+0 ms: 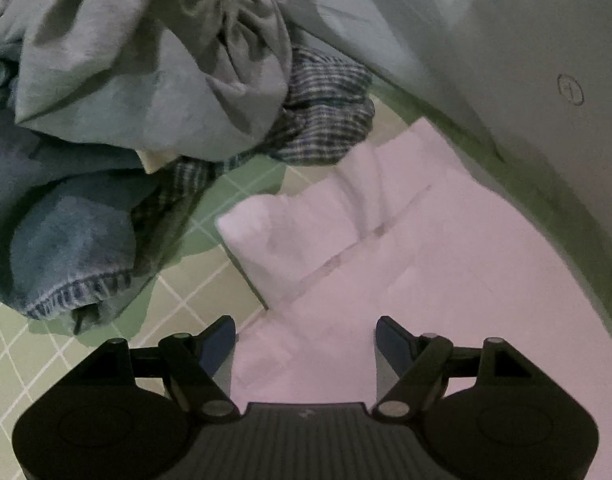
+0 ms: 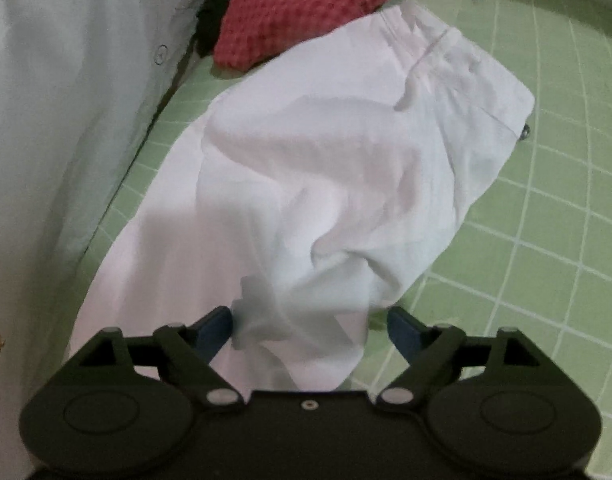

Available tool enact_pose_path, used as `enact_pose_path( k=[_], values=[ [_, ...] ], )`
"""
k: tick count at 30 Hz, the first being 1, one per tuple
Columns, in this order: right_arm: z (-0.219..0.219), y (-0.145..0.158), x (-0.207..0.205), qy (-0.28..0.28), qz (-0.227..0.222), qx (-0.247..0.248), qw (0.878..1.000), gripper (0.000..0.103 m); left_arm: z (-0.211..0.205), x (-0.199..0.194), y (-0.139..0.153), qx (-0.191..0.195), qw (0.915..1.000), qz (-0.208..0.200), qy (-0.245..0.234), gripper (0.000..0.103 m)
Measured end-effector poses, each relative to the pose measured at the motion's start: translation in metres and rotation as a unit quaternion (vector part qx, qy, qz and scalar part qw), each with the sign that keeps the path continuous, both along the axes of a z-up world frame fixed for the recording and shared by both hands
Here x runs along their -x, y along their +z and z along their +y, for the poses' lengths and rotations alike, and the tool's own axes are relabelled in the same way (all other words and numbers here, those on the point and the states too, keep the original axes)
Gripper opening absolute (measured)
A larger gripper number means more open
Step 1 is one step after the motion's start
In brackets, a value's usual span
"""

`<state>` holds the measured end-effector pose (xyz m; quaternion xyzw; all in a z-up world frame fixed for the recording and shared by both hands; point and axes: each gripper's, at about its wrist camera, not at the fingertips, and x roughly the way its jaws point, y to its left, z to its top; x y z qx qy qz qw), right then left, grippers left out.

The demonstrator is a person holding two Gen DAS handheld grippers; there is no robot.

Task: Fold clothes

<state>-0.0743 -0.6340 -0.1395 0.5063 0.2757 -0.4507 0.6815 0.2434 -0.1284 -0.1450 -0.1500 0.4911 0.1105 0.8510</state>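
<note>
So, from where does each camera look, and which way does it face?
Left wrist: sits on the left hand-held gripper, facing down at the flat white cloth garment and a crumpled clothes pile; open fingers show.
Right wrist: sits on the right hand-held gripper, facing down at white cloth; open fingers show.
Shared: green grid mat.

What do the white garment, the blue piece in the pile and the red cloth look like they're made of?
White garment: thin woven cotton, apparently; matte, soft creases. Blue piece: likely denim; faded, stitched hem. Red cloth: waffle-textured checked weave, fibre unclear.
</note>
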Motion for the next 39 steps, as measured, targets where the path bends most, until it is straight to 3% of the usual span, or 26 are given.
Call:
enact_pose_path(
  k=[2,6,7,8,10,11,13,14,16,20,27,30,33,35,37,39],
  values=[
    [-0.003,-0.003,-0.003,-0.007,-0.002,-0.008,1.0,0.091,-0.002,0.0,-0.002,0.004,1.0,0.006,-0.001,0.078],
    [-0.005,-0.004,-0.008,-0.021,-0.032,-0.022,0.999,0.091,-0.003,0.005,0.002,0.011,0.9999,0.002,0.004,0.078],
    [-0.004,-0.005,-0.011,-0.014,-0.041,-0.024,0.999,0.083,-0.003,0.007,0.004,0.012,0.9999,0.0,0.006,0.078],
    [-0.004,-0.005,-0.014,-0.007,-0.049,-0.025,0.998,0.066,-0.002,0.009,0.007,0.014,0.9999,-0.001,0.007,0.078],
    [0.0,-0.004,-0.015,0.011,-0.036,-0.015,0.999,0.051,-0.001,0.016,0.012,0.016,0.9998,-0.004,0.008,0.078],
    [0.002,-0.003,-0.016,0.02,-0.03,-0.01,0.999,0.031,-0.001,0.019,0.015,0.017,0.9998,-0.005,0.009,0.078],
    [0.002,-0.003,-0.01,0.02,-0.038,-0.011,0.999,0.015,0.001,0.026,0.019,0.016,0.9998,-0.005,0.011,0.078],
    [0.001,-0.003,-0.003,0.012,-0.051,-0.017,0.998,0.012,0.002,0.03,0.022,0.017,0.9998,-0.007,0.011,0.078],
    [-0.003,-0.004,0.009,-0.006,-0.073,-0.035,0.997,0.011,0.008,0.034,0.024,0.021,0.9995,-0.011,0.019,0.078],
    [-0.003,0.002,0.02,-0.008,-0.048,-0.018,0.999,0.011,0.022,0.037,0.025,0.032,0.9986,-0.017,0.039,0.078],
    [-0.012,0.005,0.025,-0.031,-0.048,-0.027,0.998,0.011,0.028,0.003,0.009,0.034,0.9983,-0.015,0.046,0.074],
    [-0.016,0.007,0.027,-0.046,-0.043,-0.024,0.998,0.011,0.027,-0.013,-0.001,0.029,0.9981,-0.005,0.054,0.064],
    [-0.02,0.012,0.024,-0.059,-0.029,-0.014,0.998,0.012,0.025,-0.022,-0.008,0.022,0.9982,0.008,0.056,0.042],
    [-0.019,0.016,0.024,-0.06,-0.023,-0.008,0.998,0.011,0.023,-0.022,-0.01,0.017,0.9985,0.009,0.051,0.022],
    [-0.018,0.016,0.021,-0.058,-0.019,-0.003,0.998,0.011,0.026,-0.017,-0.01,0.032,0.9983,-0.001,0.048,0.008],
    [-0.014,0.017,0.022,-0.05,-0.018,0.003,0.999,0.011,0.032,-0.007,-0.005,0.046,0.9977,-0.011,0.048,0.006]
  ],
)
